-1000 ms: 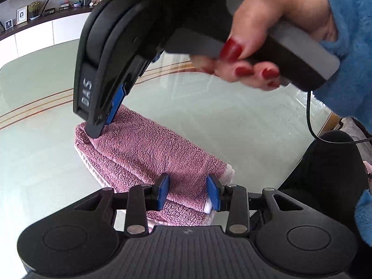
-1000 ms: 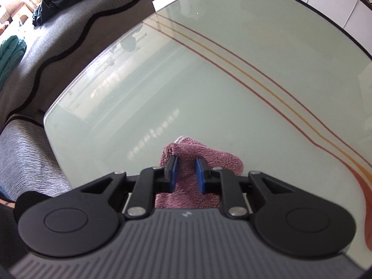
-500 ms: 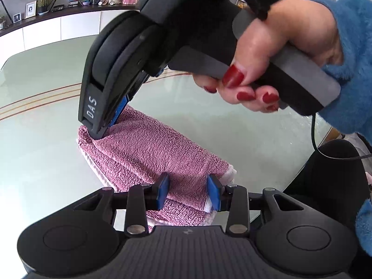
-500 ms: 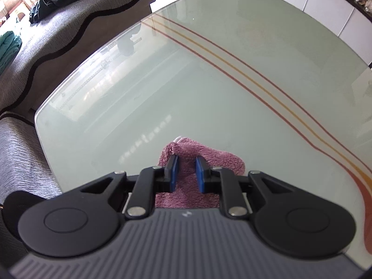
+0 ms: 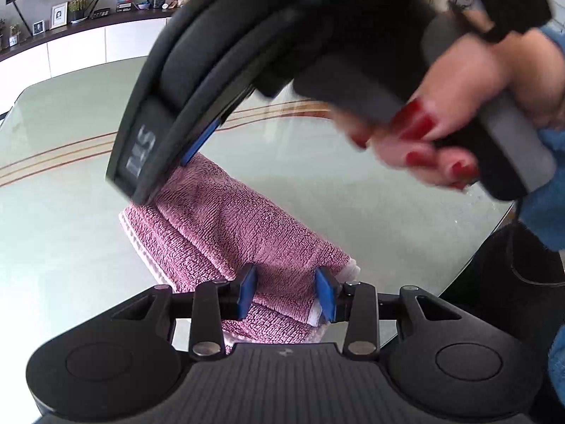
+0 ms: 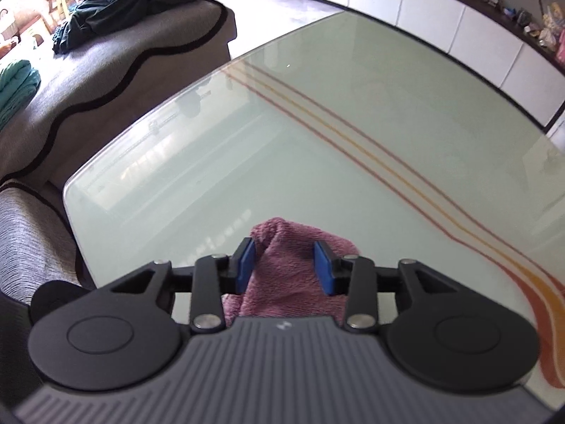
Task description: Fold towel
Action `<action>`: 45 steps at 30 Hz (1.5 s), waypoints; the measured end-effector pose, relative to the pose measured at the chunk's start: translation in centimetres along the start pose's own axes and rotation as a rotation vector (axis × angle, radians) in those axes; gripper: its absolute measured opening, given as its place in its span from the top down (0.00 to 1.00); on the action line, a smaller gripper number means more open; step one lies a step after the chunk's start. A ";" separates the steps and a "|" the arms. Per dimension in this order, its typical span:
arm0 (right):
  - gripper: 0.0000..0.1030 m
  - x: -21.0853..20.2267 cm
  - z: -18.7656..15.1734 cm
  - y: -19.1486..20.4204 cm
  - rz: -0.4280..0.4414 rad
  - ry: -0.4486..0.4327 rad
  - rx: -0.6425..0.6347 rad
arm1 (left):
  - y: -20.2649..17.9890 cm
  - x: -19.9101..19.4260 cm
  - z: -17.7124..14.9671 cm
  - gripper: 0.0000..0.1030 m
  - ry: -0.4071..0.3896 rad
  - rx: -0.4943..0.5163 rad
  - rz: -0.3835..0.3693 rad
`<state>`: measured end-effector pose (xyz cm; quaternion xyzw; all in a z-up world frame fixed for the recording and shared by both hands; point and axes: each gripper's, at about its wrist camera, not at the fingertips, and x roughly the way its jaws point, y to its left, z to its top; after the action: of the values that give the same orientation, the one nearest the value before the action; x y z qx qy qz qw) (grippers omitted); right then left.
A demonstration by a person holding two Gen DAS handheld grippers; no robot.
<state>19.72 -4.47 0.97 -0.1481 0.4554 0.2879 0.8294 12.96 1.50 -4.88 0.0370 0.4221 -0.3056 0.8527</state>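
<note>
At the near end of the folded pink towel (image 5: 243, 233), the left hand-held gripper (image 5: 286, 291) is parted astride it, pads not seen pressing. Farther along, the right hand-held gripper (image 6: 284, 265) has just been opening — towel between, released. It is best lifted straight off the glass surface (image 6: 317, 162) so the fold is not dragged.

A pink terry towel (image 5: 229, 233) was laid folded into a long, narrow, layered bundle on the glass table (image 5: 70, 240). A paler ribbed underside was exposed along one long edge, and its far end appeared slightly raised.
</note>
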 end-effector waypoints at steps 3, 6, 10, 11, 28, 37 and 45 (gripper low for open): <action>0.65 -0.7 -0.2 -1.2 -0.017 -0.009 0.027 | 0.3 0.4 0.6 0.59 0.000 -0.001 0.010; 0.65 -1.2 -0.6 -2.2 -0.029 -0.014 0.053 | 1.0 1.0 1.4 0.59 -0.009 -0.016 0.013; 0.65 -1.4 -1.6 -2.9 -0.024 -0.009 0.075 | 1.3 1.6 1.8 0.59 -0.027 -0.052 0.005; 0.65 -1.4 -1.8 -2.8 -0.023 -0.005 0.075 | 1.6 1.4 1.7 0.59 -0.032 -0.063 0.001; 0.53 -4.6 -6.1 -0.9 -0.094 -0.011 -0.004 | -2.5 -4.0 2.1 0.54 -0.105 -0.059 0.141; 0.49 -5.3 -10.1 -1.3 -0.140 -0.001 0.015 | -4.0 -4.4 -0.2 0.54 -0.064 -0.018 0.174; 0.44 -5.9 -12.6 -3.1 -0.179 0.007 0.066 | -3.5 -3.8 -1.3 0.54 -0.040 -0.029 0.180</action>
<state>10.69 -15.30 -0.98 -0.1617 0.4525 0.1971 0.8545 8.40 0.92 -2.24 0.0564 0.4042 -0.2221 0.8855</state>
